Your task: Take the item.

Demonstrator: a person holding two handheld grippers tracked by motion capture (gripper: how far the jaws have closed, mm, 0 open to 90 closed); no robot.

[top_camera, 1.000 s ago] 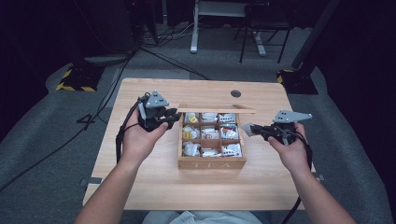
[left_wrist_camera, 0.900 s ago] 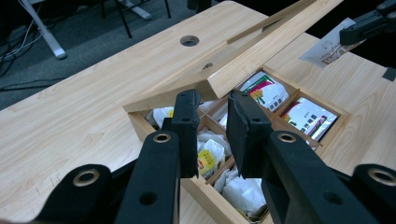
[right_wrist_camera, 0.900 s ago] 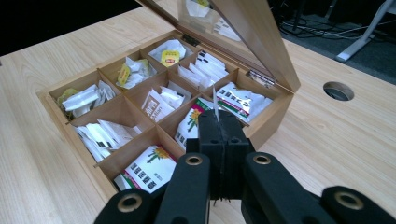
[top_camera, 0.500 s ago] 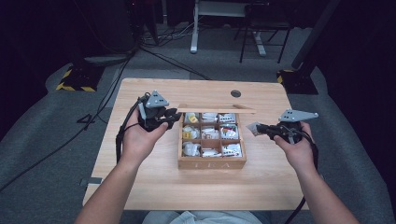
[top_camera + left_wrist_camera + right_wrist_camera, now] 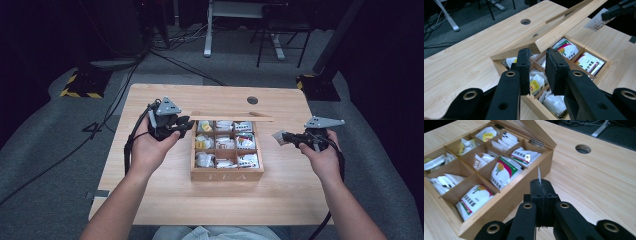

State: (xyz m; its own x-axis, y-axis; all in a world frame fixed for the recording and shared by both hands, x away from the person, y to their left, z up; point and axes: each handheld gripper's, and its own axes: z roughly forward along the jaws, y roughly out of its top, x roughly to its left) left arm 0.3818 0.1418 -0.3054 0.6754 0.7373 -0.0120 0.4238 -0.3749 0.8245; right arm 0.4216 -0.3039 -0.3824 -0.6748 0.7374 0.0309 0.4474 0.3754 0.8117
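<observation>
A wooden tea box (image 5: 227, 173) stands mid-table, its compartments filled with several tea sachets. The lid (image 5: 232, 118) is tilted up over the back row. My left gripper (image 5: 187, 122) is at the lid's left end, and in the left gripper view its jaws (image 5: 537, 53) stand a narrow gap apart, closed on the lid's corner (image 5: 536, 47). To the right of the box, my right gripper (image 5: 291, 139) is shut on a white sachet (image 5: 279, 136) and holds it above the table. That sachet shows edge-on (image 5: 539, 173) between the tips (image 5: 540, 183) in the right gripper view.
The light wooden table (image 5: 165, 200) has a round cable hole (image 5: 252, 100) behind the box. Bare table lies on both sides of the box and in front of it. Grey carpet, cables and chair legs lie beyond the far edge.
My right gripper has moved to the right, away from the box, with the sachet in it. The left gripper and the lid have kept still.
</observation>
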